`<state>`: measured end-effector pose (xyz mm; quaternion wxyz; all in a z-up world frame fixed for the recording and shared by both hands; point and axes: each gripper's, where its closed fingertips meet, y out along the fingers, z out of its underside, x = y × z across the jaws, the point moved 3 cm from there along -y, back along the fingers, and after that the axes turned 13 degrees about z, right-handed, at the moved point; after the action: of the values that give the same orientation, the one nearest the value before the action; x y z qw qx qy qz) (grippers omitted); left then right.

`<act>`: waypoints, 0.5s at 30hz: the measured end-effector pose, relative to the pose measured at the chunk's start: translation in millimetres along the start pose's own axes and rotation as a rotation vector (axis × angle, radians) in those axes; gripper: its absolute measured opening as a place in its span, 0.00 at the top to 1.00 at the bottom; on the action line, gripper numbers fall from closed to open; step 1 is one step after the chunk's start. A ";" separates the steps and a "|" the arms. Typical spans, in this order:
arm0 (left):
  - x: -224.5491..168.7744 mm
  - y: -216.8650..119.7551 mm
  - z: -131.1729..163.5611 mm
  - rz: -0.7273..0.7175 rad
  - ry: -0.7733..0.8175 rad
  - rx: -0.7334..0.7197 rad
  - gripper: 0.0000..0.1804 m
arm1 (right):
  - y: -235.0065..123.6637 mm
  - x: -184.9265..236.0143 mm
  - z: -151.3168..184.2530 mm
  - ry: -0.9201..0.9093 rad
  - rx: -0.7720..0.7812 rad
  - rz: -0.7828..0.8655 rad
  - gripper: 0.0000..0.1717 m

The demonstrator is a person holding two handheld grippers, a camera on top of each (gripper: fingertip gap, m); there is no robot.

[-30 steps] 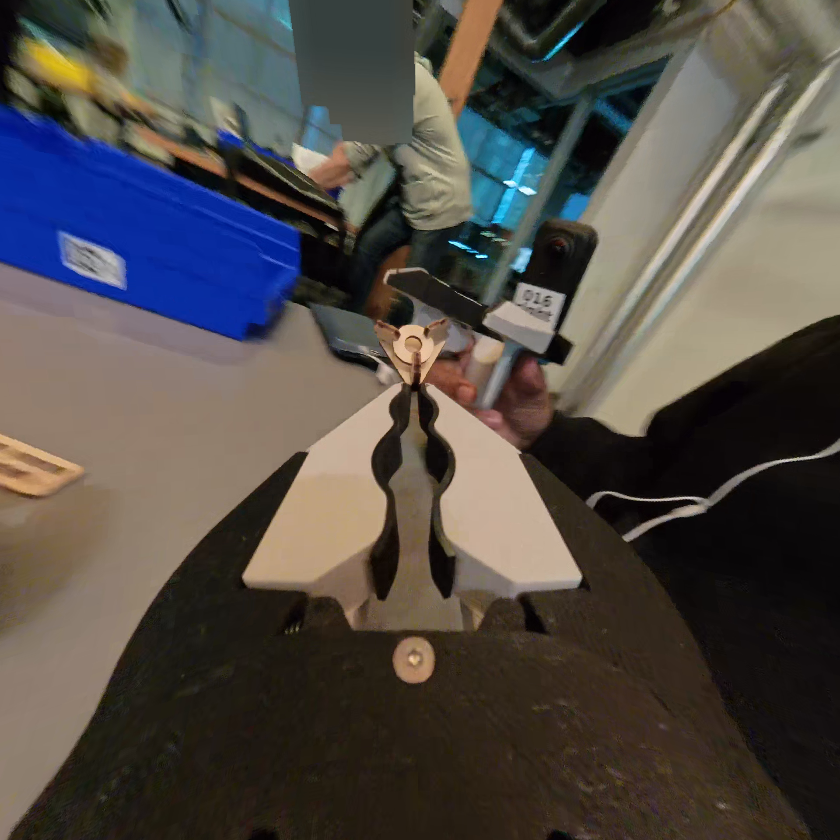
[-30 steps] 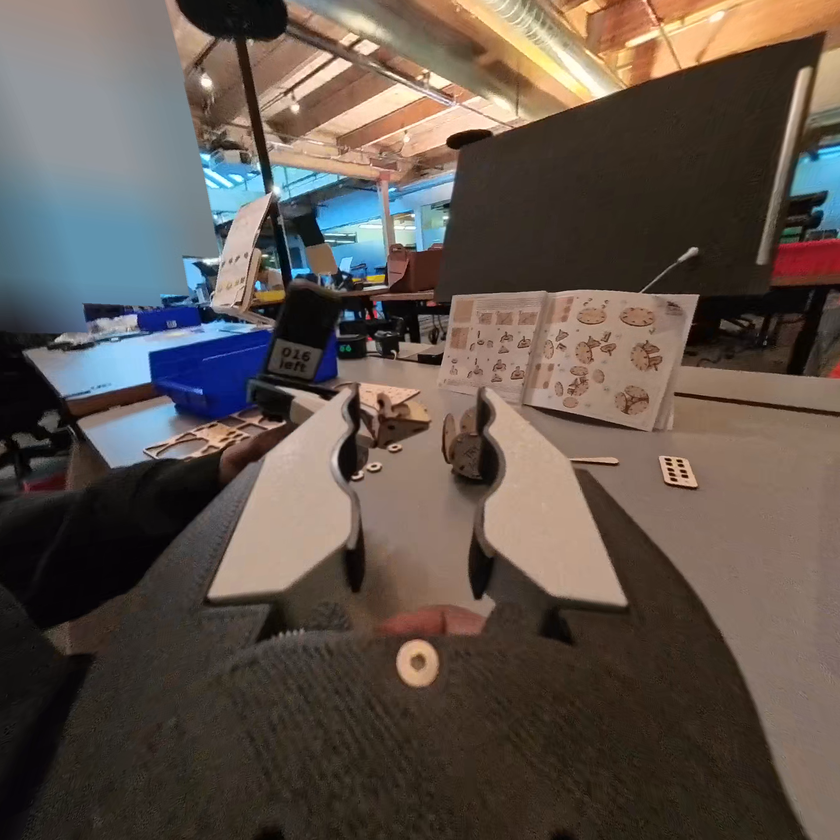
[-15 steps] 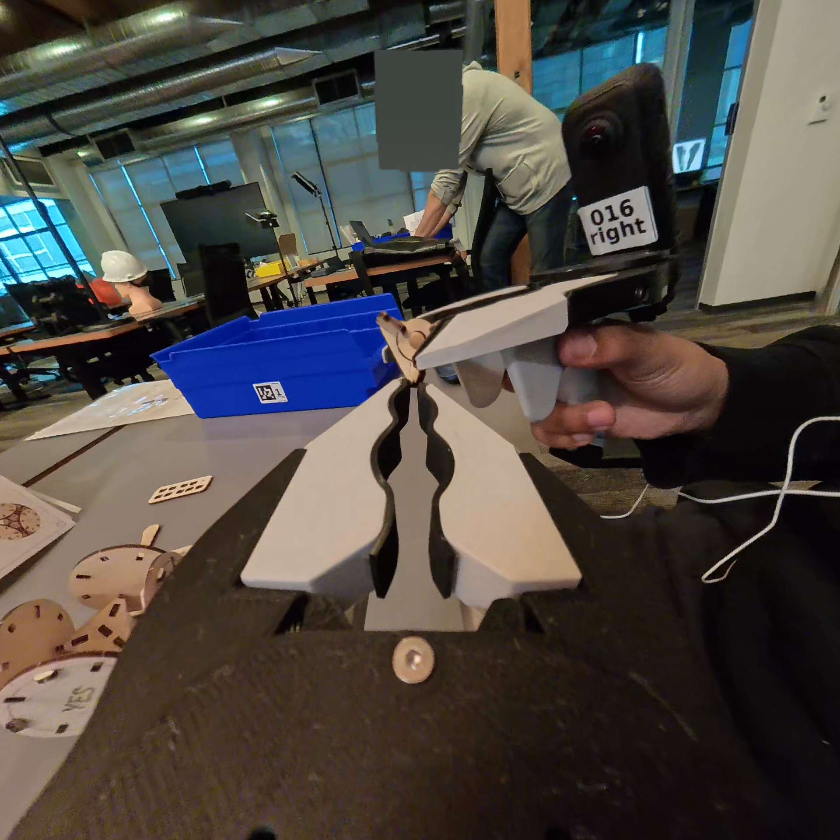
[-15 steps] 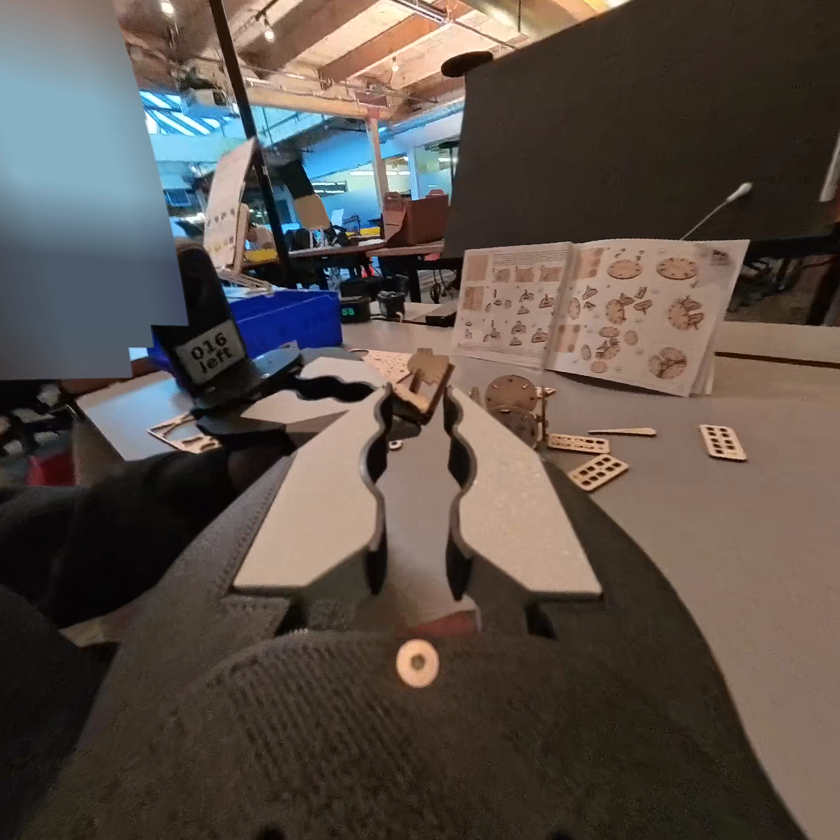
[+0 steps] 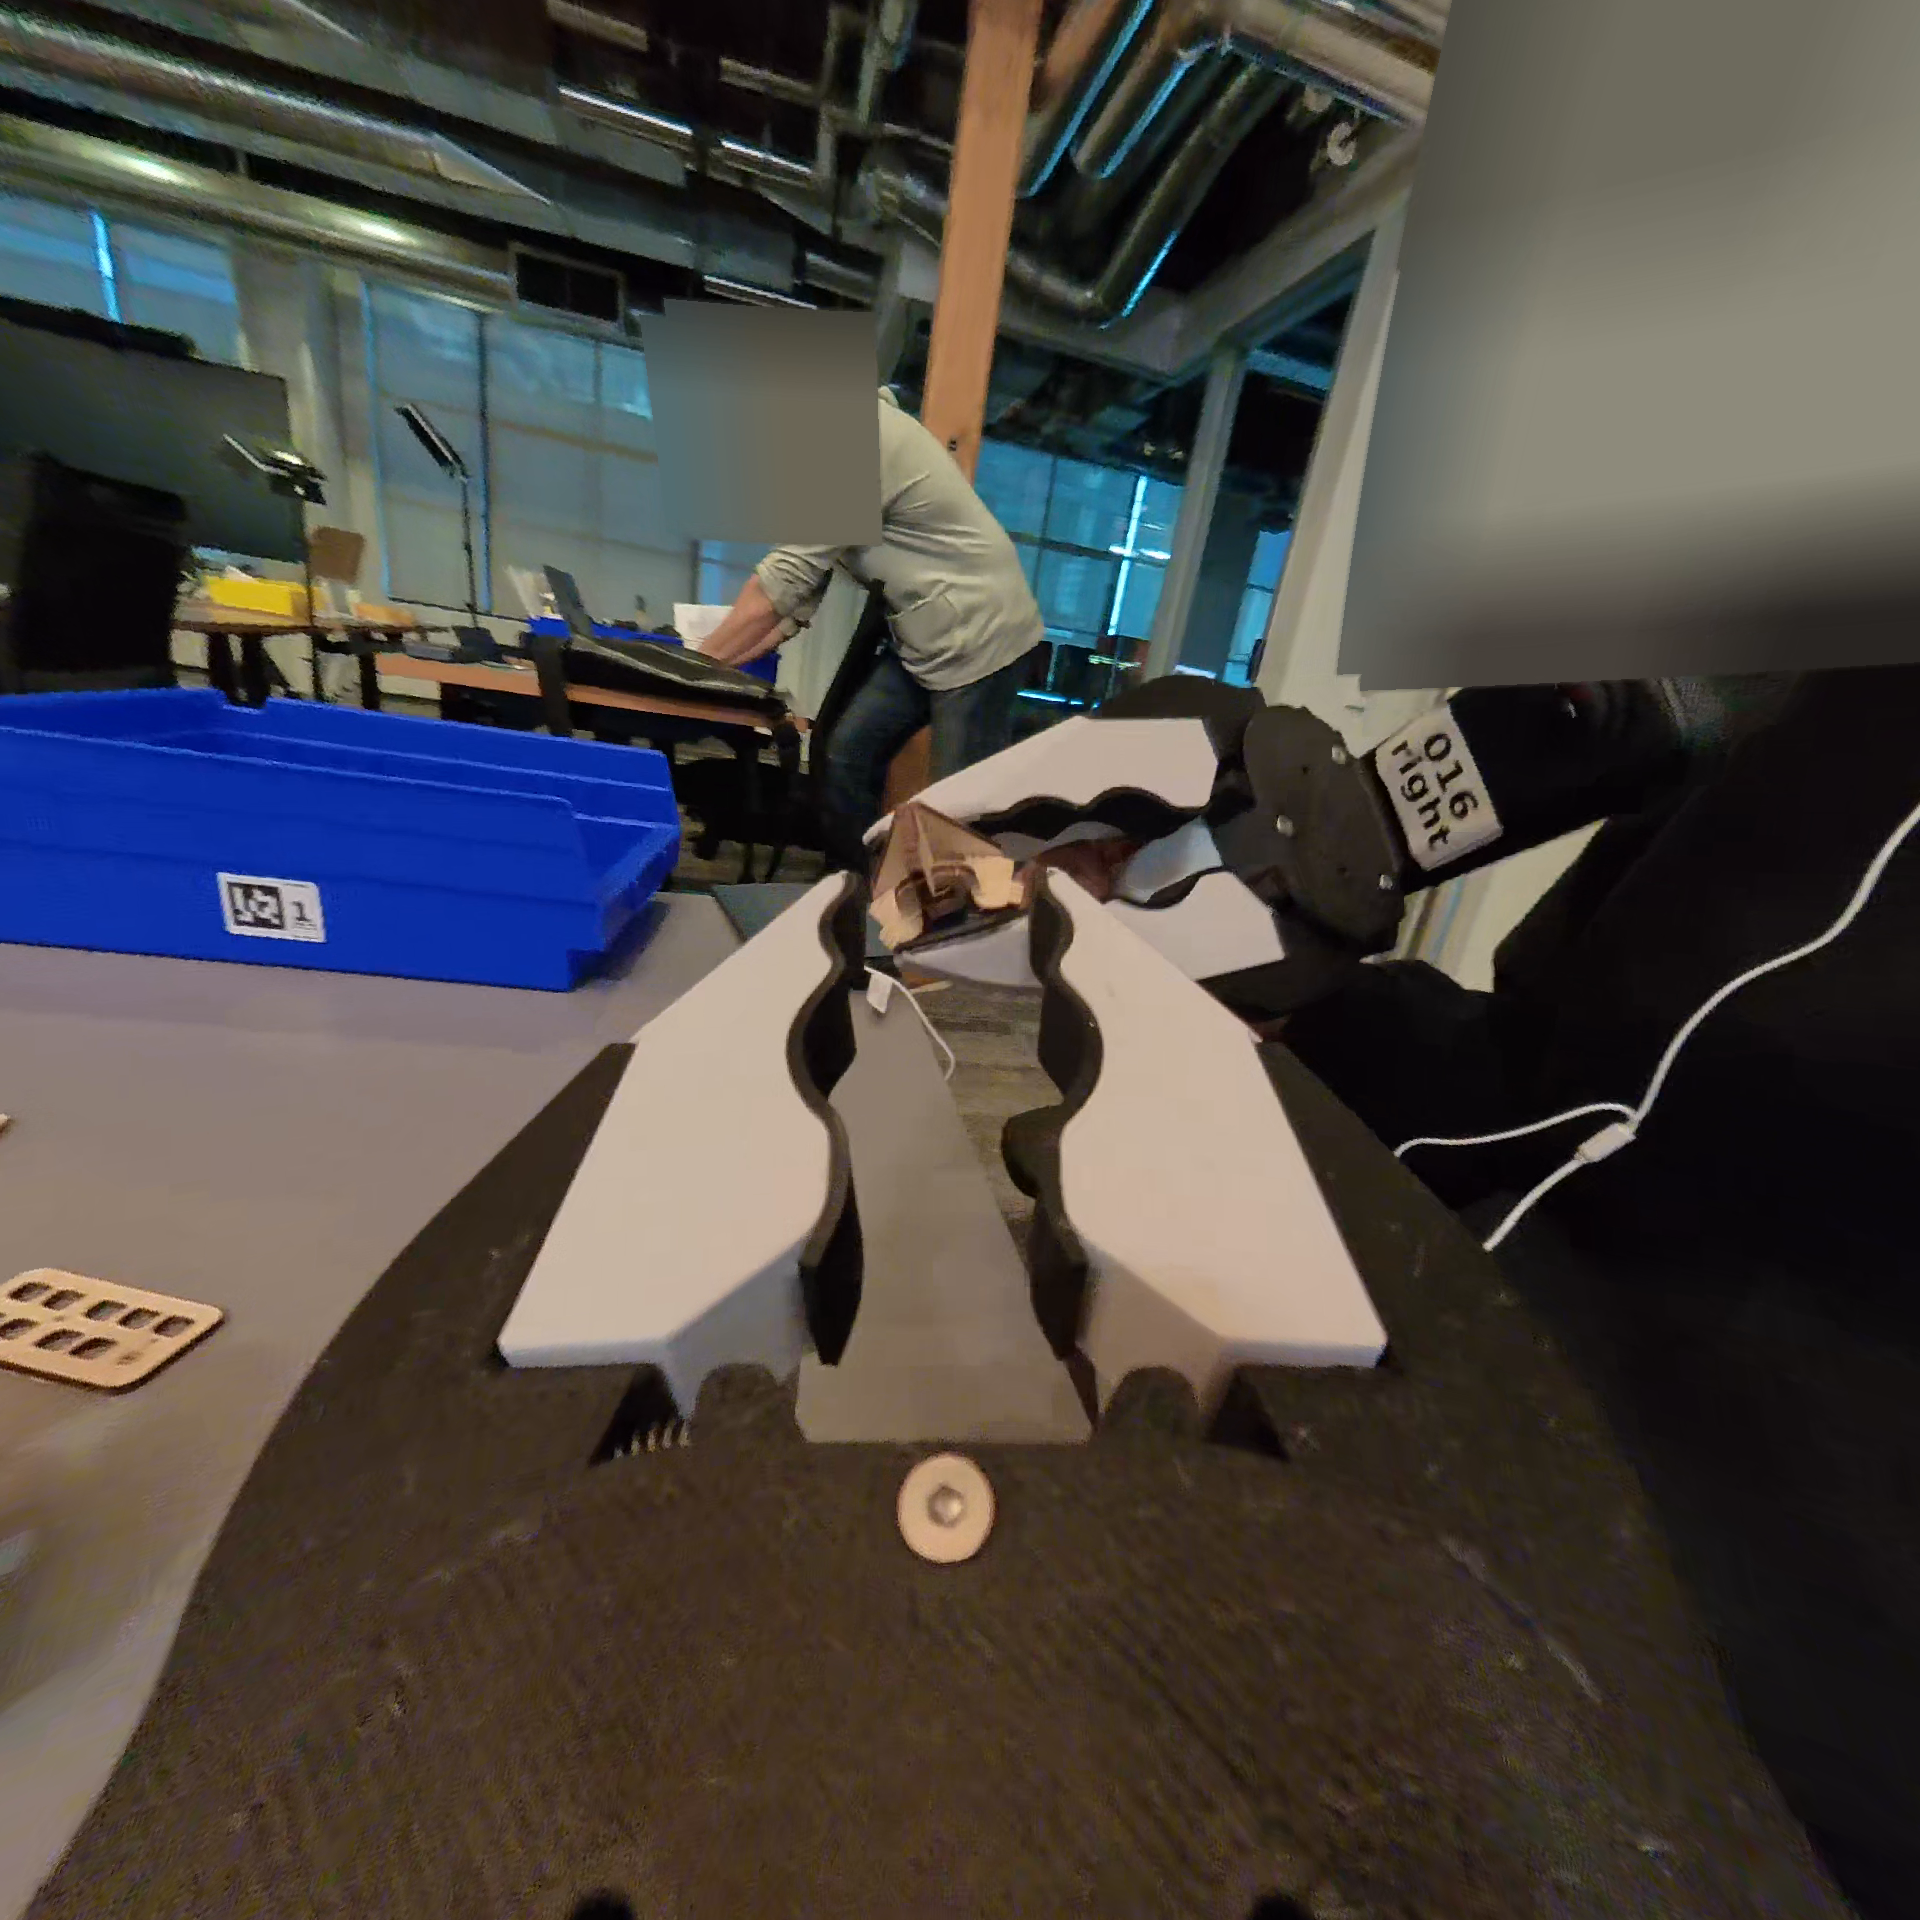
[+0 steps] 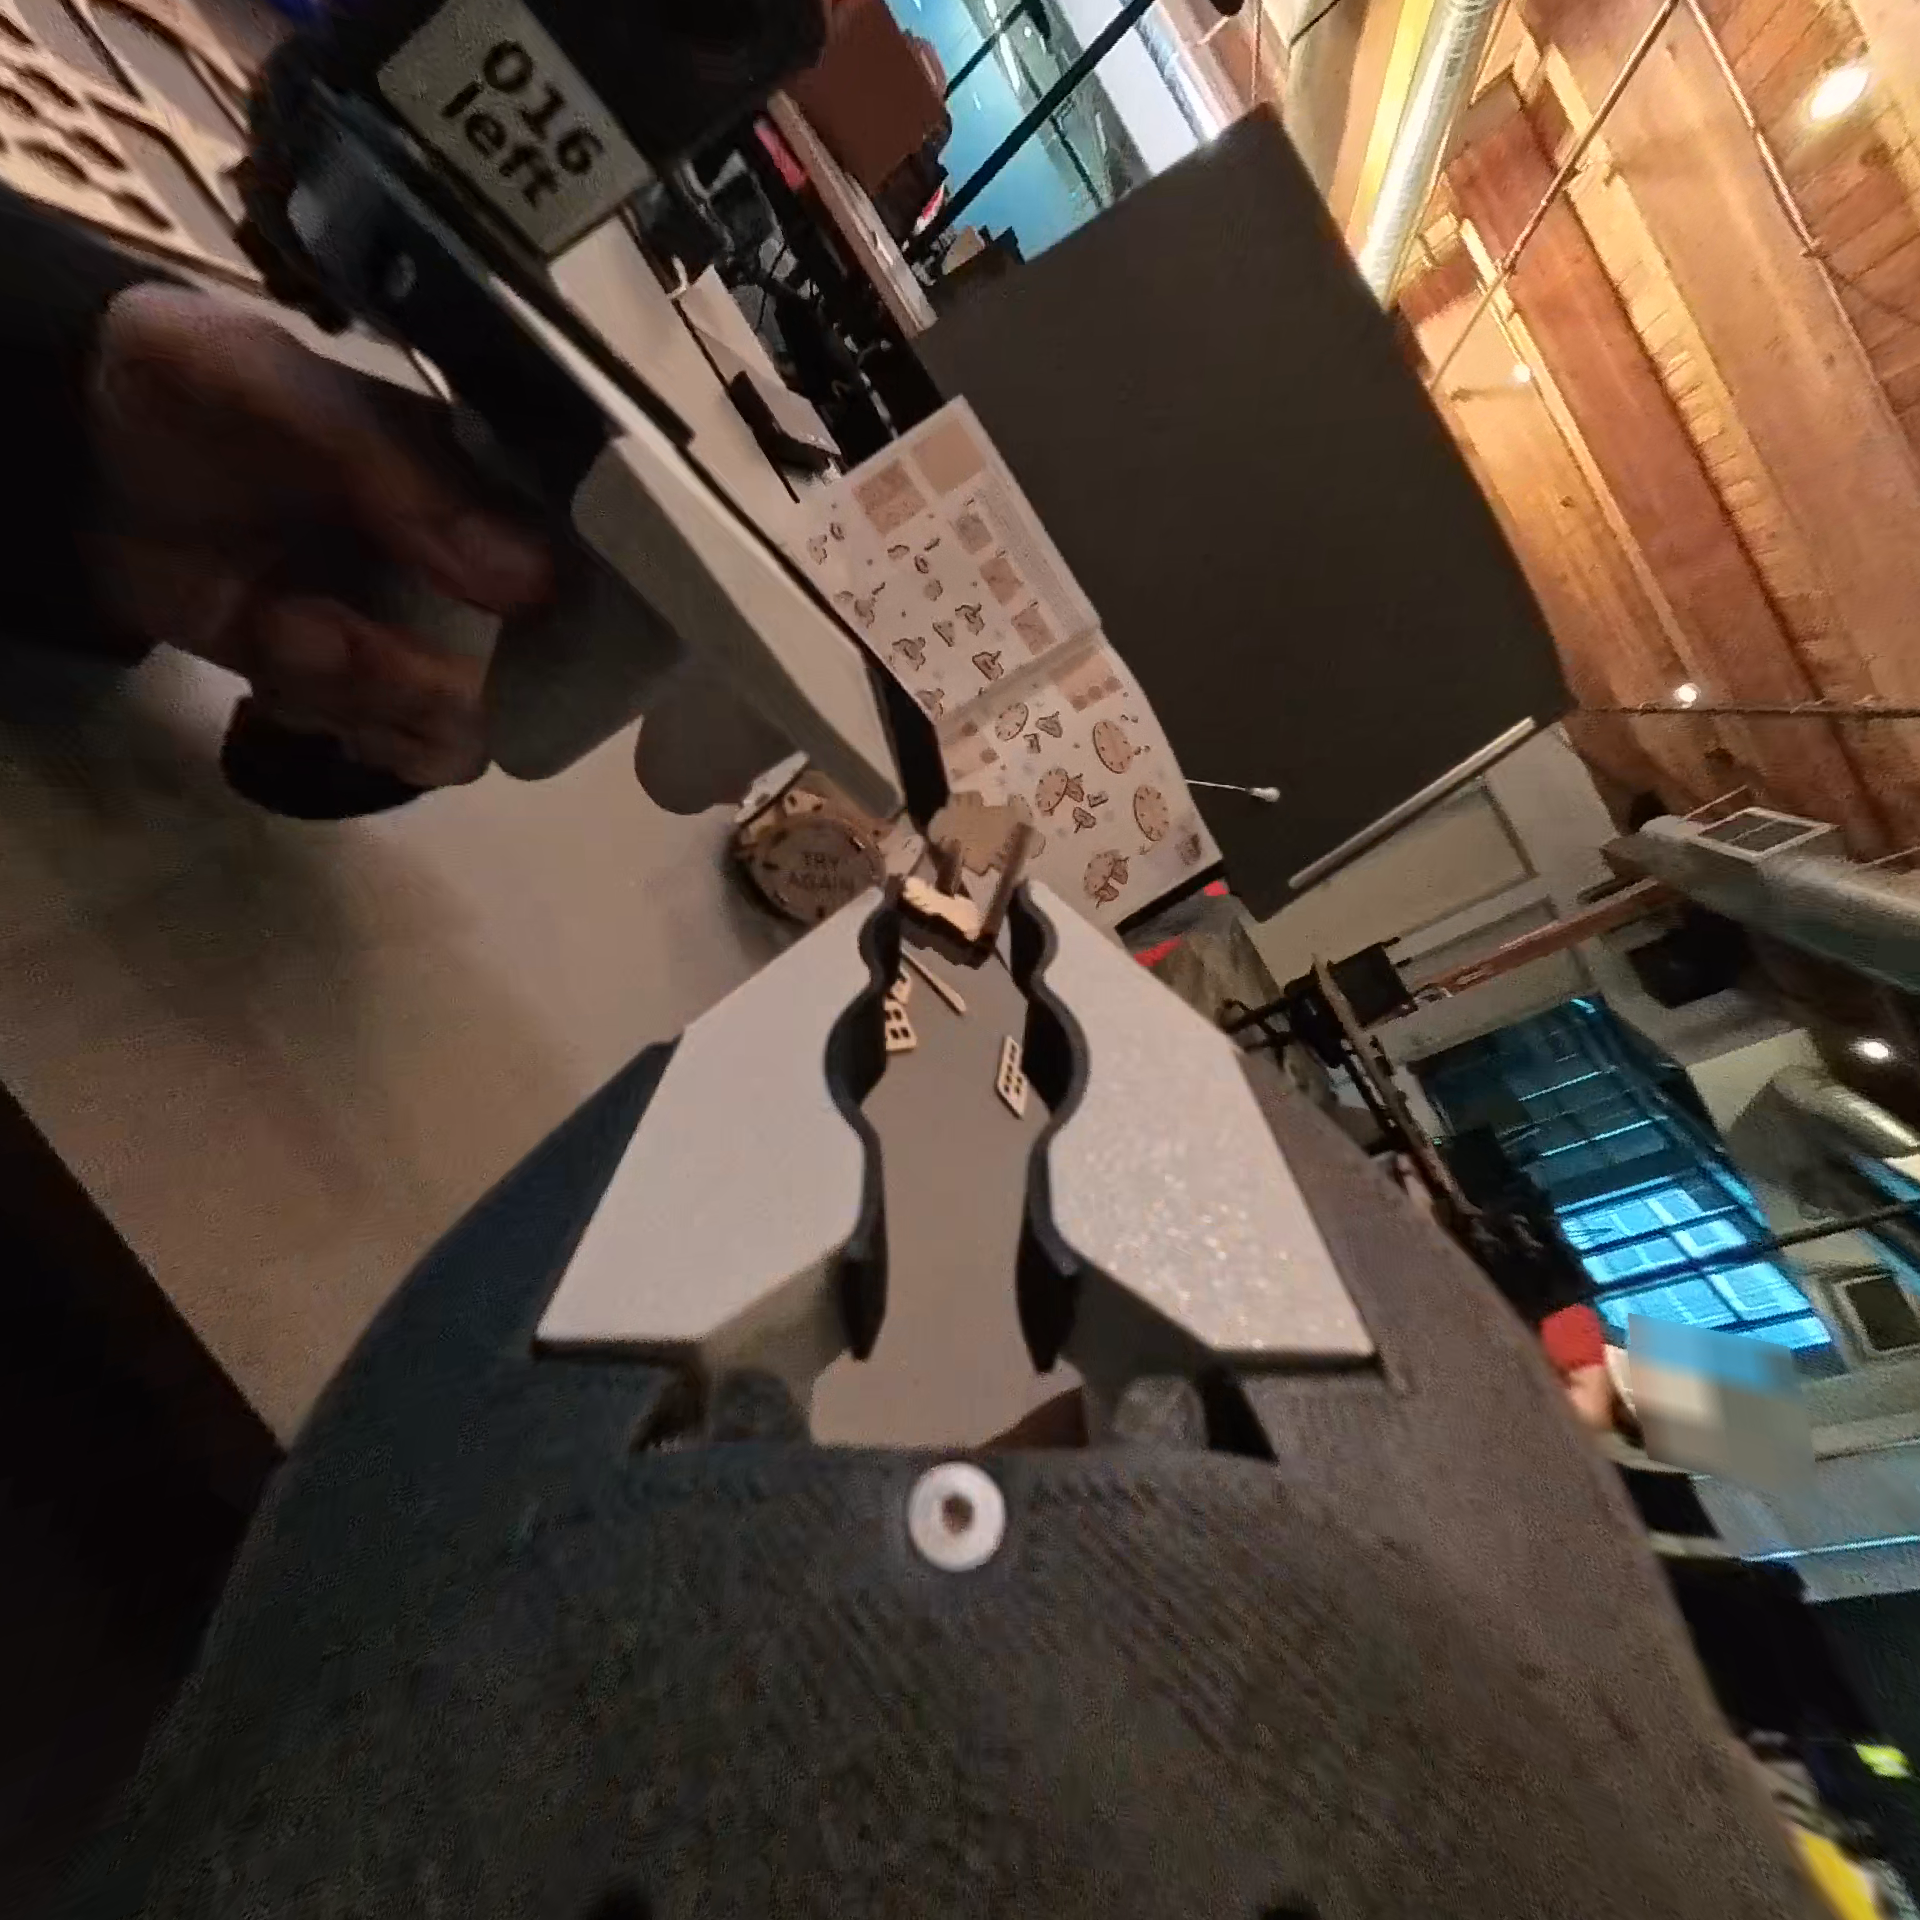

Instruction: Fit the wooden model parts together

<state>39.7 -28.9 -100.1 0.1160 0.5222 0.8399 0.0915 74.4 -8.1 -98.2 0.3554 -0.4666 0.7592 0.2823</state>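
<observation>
An open workshop with exposed pipes and timber beams surrounds a grey worktop (image 5: 260, 1091).

The right tool (image 6: 951, 914) is narrowed onto a small wooden piece (image 6: 951, 904), a folded-looking assembly of thin plywood; both dark pads bear on its sides. In the left wrist view the same wooden piece (image 5: 935, 873) sits at the tips of the right tool (image 5: 940, 883), which comes in from the right and lies turned on its side.

The left tool (image 5: 945, 904) stands partly open, its fingertips either side of the piece; whether its pads touch the wood is hard to make out.

Much of the piece is covered by the fingers of both tools, so its full shape cannot be told. The right wrist view is steeply rolled and blurred at the left, where a hand (image 6: 312, 582) grips the left tool's handle. A dark sleeve (image 5: 1714, 1039) fills the right of the left view.

Beyond lie a round wooden disc (image 6: 805, 862), an open booklet (image 6: 1018, 675), small slotted wooden strips (image 5: 94, 1330) near the worktop's near left edge, and a blue bin (image 5: 312, 821) towards its far edge.
</observation>
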 end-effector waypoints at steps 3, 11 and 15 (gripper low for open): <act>4.9 -4.3 -2.1 -0.006 -0.056 -0.034 0.89 | 0.4 5.7 1.4 -0.104 -0.003 0.000 0.89; 2.7 -7.6 -10.2 0.042 -0.105 -0.113 0.89 | -3.0 0.4 -4.4 0.116 -0.062 -0.055 0.89; 7.9 -7.6 -4.7 0.011 -0.123 -0.080 0.91 | -0.2 -6.3 2.3 0.181 -0.031 -0.037 0.88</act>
<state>28.4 -25.2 -98.4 0.1876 0.5265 0.8239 0.0934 77.2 -3.2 -94.6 0.2835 -0.5093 0.7750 0.2441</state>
